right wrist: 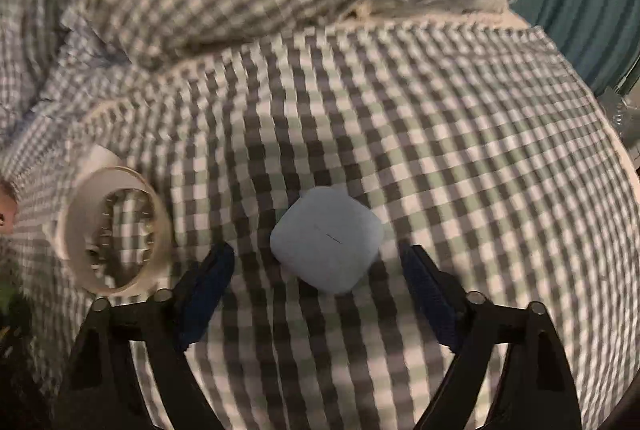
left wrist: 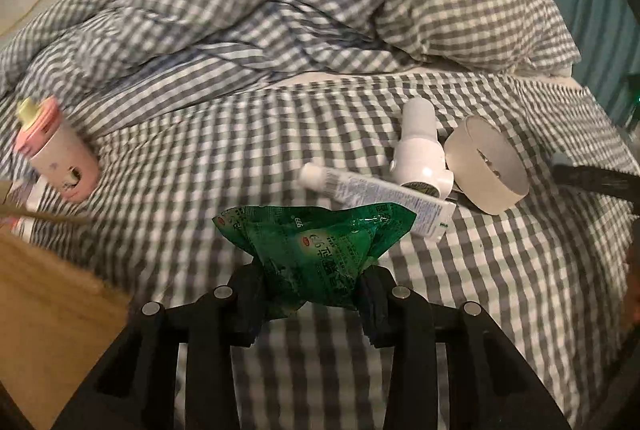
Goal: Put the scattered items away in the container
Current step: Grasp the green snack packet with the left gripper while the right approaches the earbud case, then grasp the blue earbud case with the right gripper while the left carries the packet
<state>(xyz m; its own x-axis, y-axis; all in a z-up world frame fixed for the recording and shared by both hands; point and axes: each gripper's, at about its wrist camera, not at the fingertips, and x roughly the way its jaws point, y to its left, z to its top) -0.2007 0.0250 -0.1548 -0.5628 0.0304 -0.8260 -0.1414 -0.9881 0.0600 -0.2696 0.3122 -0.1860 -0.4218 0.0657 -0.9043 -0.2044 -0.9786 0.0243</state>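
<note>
Green sachet pinched in left tongs [left wrist: 310, 280]; right tongs [right wrist: 318, 262] spread over white case, all above a checked bed.

At 8 o'clock in left wrist view, corner of a tan cardboard box [left wrist: 48, 310], contents hidden. Green sachet [left wrist: 316, 250] crumpled between the closed-in left pads, lifted off the gingham bed [left wrist: 200, 158]; white print on it too blurred to read. At 2 o'clock of it, white tube [left wrist: 384, 196] with fine illegible text, white bottle [left wrist: 418, 150] lying across it, tape roll [left wrist: 486, 168] just beside. Pink cup [left wrist: 56, 150] at 9 o'clock, tipped over. Right tongs angled steeply down, standing wide, pads clear of the pale rounded case [right wrist: 326, 240] lying between them on the bed.
</note>
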